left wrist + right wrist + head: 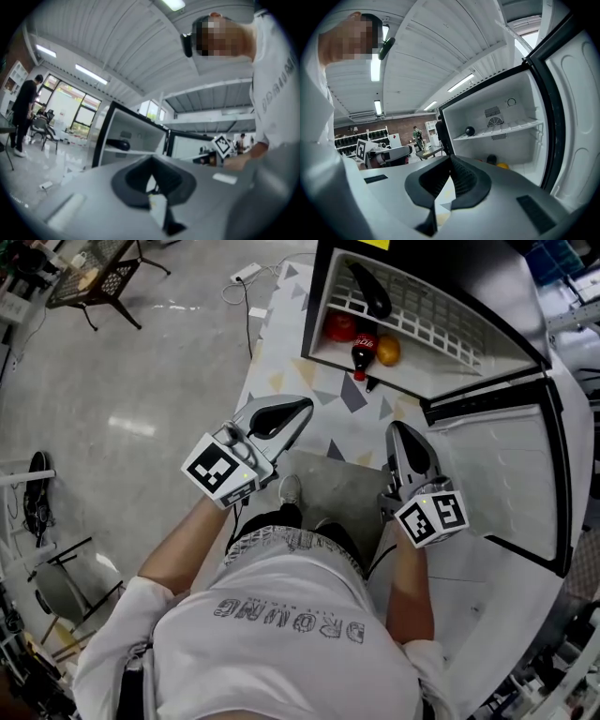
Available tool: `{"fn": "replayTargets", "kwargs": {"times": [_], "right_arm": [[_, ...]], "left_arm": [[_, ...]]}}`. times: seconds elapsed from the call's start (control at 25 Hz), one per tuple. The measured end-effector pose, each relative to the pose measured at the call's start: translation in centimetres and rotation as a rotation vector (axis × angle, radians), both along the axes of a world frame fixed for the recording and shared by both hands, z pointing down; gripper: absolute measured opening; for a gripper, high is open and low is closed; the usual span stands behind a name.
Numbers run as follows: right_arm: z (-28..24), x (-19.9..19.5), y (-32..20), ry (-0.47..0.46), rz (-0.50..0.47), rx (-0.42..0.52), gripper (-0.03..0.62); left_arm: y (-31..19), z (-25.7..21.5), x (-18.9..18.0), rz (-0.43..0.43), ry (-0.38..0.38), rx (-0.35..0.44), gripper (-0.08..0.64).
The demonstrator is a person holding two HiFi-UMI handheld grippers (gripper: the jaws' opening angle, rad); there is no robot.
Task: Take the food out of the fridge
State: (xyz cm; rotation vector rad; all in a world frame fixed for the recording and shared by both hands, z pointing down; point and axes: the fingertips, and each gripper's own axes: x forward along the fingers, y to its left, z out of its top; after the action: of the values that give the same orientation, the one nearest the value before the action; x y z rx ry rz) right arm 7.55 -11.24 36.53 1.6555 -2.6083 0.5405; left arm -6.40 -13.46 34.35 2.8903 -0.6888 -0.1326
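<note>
In front of the open fridge, the left gripper and right gripper are both pinched tight, nothing between the jaws. The food lies straight ahead, well apart from both. The eggplant is on the shelf, end-on to the right gripper. The red fruit, bottle and orange sit below. The right gripper looks squarest to it.
</note>
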Motion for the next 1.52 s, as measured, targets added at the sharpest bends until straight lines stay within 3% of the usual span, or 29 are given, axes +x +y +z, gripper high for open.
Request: {"fn": "replayTargets", "kwargs": {"times": [0.44, 0.8, 1.52], "right_arm": [[1.5, -1.4, -5.7, 0.064, -0.043, -0.003, -0.011], [4.3, -0.8, -10.0, 0.083, -0.094, -0.008, -0.011], [9.2, -1.6, -19.1, 0.178, -0.286, -0.024, 0.036]], "left_arm": [[-3.3, 1.4, -1.4, -0.043, -0.009, -0.022, 0.006], [-5.5, 3.3, -0.1, -0.096, -0.042, -0.032, 0.006], [-9.1, 6.6, 1.2, -0.289, -0.051, -0.049, 0.006]]}}
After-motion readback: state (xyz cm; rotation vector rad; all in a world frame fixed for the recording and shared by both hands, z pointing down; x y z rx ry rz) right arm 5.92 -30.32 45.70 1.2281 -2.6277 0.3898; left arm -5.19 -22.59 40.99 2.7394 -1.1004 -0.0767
